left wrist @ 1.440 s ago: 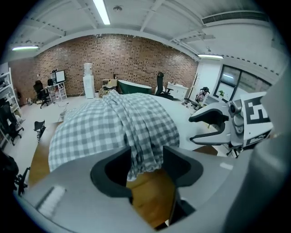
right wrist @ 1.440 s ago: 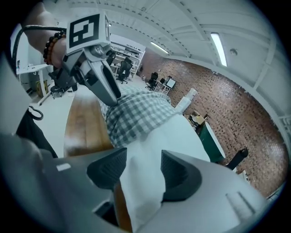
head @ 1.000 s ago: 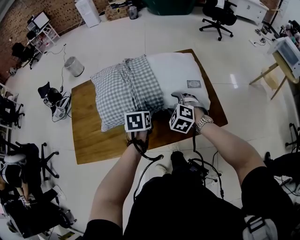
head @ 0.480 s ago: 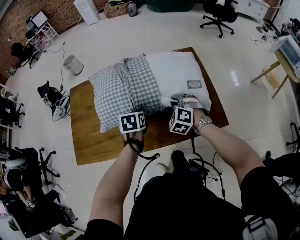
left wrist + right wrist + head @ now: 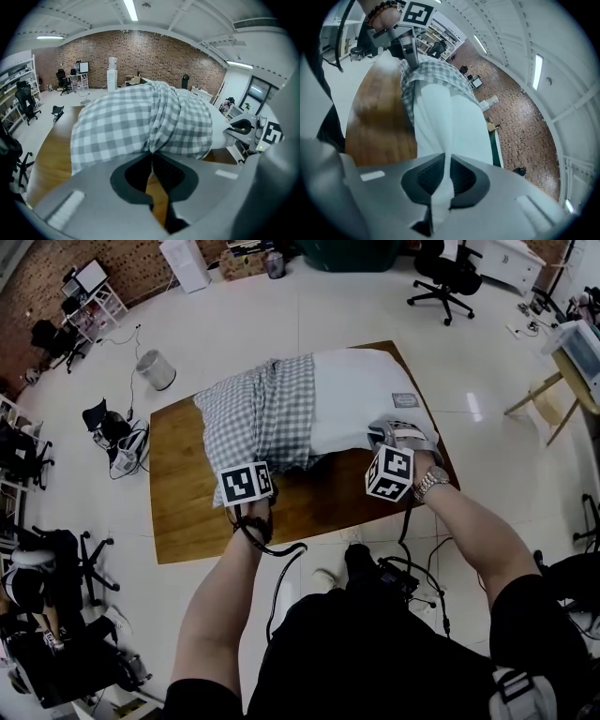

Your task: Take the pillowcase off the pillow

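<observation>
Your left gripper [image 5: 151, 152] clamps limp checked pillowcase [image 5: 136, 117] | right gripper [image 5: 443, 159], jaws just closed, pinches squashy pillow [image 5: 450, 122] | grip bunched folds

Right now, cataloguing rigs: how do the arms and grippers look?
Left gripper and right gripper: grey, dark ribbed pads, each bearing a white cube with black square markers. Black cable trails from the left; watch on right wrist. Right jaws have just been closing on the pillow.
</observation>
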`<state>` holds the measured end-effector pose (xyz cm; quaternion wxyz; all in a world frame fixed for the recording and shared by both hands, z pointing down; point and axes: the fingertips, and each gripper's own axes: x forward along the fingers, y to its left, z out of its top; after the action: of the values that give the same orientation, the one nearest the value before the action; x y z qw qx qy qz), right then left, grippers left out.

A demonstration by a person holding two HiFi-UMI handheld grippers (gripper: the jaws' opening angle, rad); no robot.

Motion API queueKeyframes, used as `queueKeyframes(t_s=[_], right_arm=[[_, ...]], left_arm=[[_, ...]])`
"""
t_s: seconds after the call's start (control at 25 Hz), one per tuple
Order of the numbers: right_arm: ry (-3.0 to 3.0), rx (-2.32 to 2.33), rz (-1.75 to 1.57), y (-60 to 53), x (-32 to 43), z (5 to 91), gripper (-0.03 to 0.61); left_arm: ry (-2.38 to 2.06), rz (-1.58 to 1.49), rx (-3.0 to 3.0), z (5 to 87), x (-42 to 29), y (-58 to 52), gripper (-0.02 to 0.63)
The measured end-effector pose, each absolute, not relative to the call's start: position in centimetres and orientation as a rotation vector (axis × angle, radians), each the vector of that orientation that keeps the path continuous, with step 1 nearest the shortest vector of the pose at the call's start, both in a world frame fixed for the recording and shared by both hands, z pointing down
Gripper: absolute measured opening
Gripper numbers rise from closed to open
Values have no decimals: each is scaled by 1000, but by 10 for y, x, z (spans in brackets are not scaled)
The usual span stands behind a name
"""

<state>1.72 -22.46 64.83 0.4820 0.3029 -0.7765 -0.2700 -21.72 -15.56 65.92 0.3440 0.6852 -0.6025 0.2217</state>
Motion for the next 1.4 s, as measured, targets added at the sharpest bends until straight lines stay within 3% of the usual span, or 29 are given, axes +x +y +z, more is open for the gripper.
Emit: queueKeyframes(t_s=[0.76,1.08,1.4], right_arm=[[-1894,748,-478,-193,28,646,23],[-1941,663,-327,-145,9,628,189],[-2017,662,-286,-121,-14,589,202]], left_arm=[[-1581,607,1713,655,-269,-117,18],[-1481,694,1836,622,-240,-84,38],[-1504,658,1954,579,-233,-85,38]])
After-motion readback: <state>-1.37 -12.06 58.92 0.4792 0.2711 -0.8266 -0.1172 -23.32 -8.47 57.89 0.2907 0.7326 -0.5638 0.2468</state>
